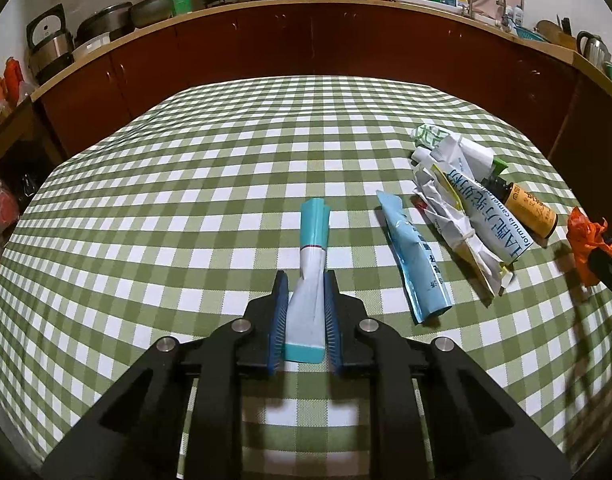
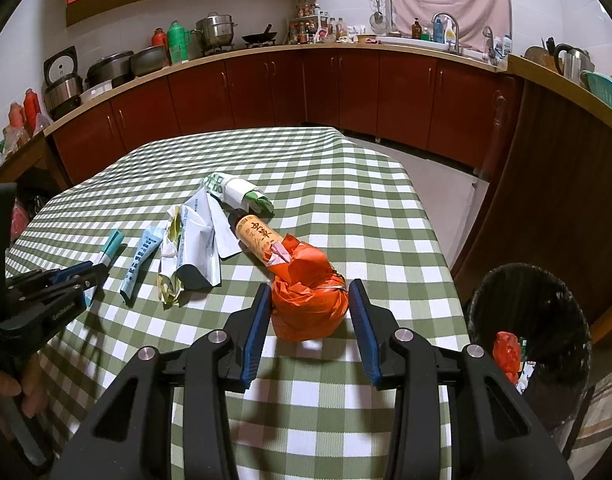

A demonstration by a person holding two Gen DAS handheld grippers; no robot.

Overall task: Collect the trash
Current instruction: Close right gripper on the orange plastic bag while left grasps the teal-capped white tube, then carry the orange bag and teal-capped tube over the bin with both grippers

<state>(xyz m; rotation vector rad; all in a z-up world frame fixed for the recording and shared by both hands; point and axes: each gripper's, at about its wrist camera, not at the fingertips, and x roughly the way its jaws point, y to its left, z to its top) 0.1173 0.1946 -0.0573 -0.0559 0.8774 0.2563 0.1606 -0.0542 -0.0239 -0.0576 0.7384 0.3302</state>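
My left gripper (image 1: 305, 280) is shut on a teal and white wrapper (image 1: 312, 264) that lies on the checked tablecloth; it also shows in the right wrist view (image 2: 108, 249). My right gripper (image 2: 309, 290) is open, its blue pads on either side of an orange plastic bundle (image 2: 306, 300), just touching or close to it. A light blue sachet (image 1: 416, 260), a heap of crumpled white packets (image 1: 462, 200) and a yellow-labelled brown bottle (image 1: 526, 210) lie on the table's right part.
A black-lined trash bin (image 2: 534, 332) stands on the floor off the table's right edge, with red trash inside. Dark red kitchen cabinets (image 2: 306, 88) with pots and bottles run behind the table (image 1: 186, 180).
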